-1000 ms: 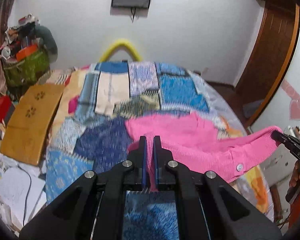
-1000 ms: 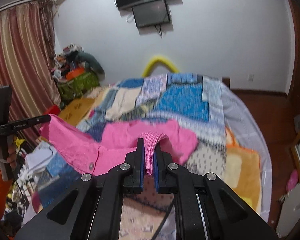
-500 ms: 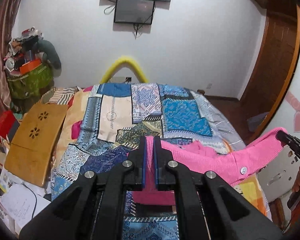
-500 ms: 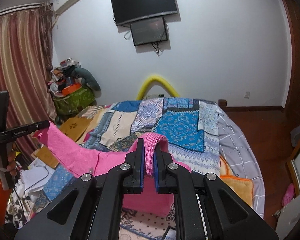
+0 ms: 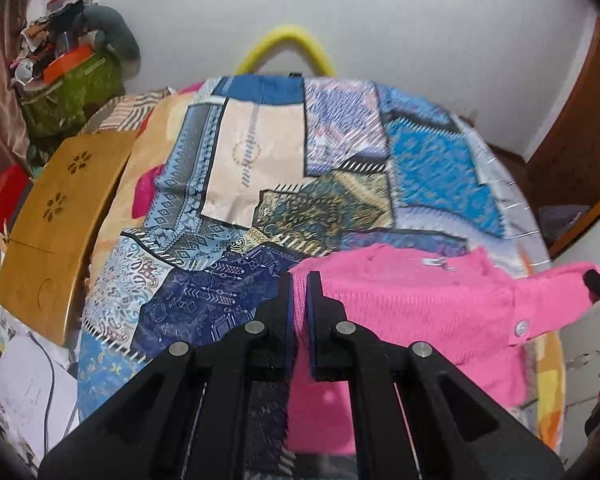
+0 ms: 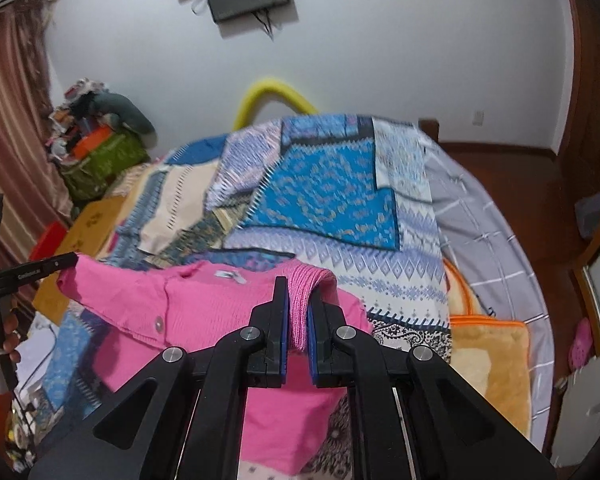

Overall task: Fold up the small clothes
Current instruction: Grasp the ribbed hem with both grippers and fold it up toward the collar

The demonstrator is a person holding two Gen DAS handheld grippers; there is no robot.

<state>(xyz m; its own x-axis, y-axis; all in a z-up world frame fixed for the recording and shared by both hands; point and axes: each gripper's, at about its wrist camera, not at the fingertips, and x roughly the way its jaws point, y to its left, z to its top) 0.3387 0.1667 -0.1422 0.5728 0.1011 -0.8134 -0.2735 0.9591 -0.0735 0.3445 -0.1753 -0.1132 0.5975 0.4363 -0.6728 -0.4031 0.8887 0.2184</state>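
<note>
Both jaws were clamped on my pink ribbed knit cardigan [image 5: 412, 300]: left gripper [image 5: 299, 296] and right gripper [image 6: 298, 304] each pinched one corner, stretching it above the patchwork bedspread's [image 5: 260, 168] near edge. Lowering evenly should avoid wrinkles.

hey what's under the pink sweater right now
The pink sweater, pinched in both claws, hangs over the patchwork bedspread. Whatever lies beneath its draped body is covered.

A sweater [image 5: 400, 304] lies spread over the near end of a quilt [image 5: 260, 168], a board [image 5: 56, 232] to its left.
</note>
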